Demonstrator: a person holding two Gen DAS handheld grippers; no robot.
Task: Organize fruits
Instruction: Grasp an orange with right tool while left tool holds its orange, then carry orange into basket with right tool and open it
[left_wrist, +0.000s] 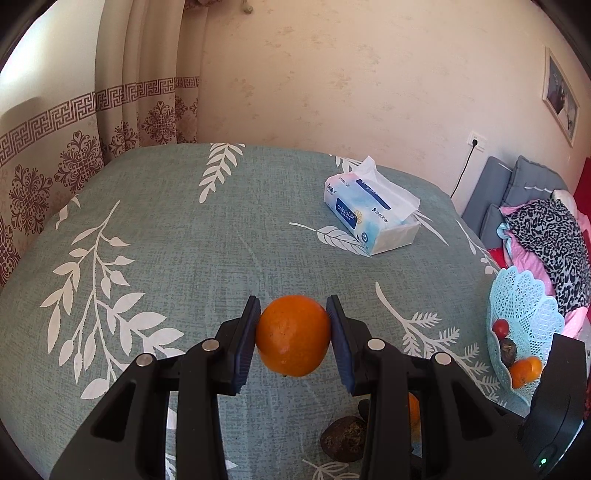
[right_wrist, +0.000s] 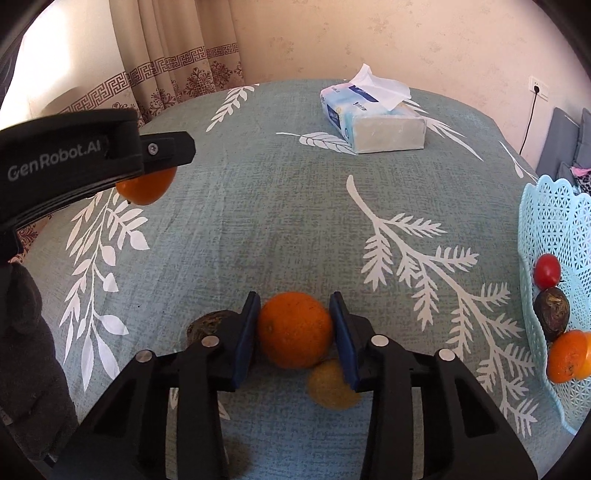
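While pinching round dimpled oranges, left gripper (left_wrist: 292, 334) and right gripper (right_wrist: 294, 329), over woven leaf-print cloth (left_wrist: 184, 266).

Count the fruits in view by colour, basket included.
Orange fruits: 3
Dark brown fruits: 2
Red fruit: 1
Yellow fruit: 1
Total: 7

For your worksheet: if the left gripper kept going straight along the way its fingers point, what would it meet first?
Probably the bare tablecloth just beyond the orange that the left gripper holds. The tissue pack lies further off to the right, seemingly outside that line; depth is uncertain.
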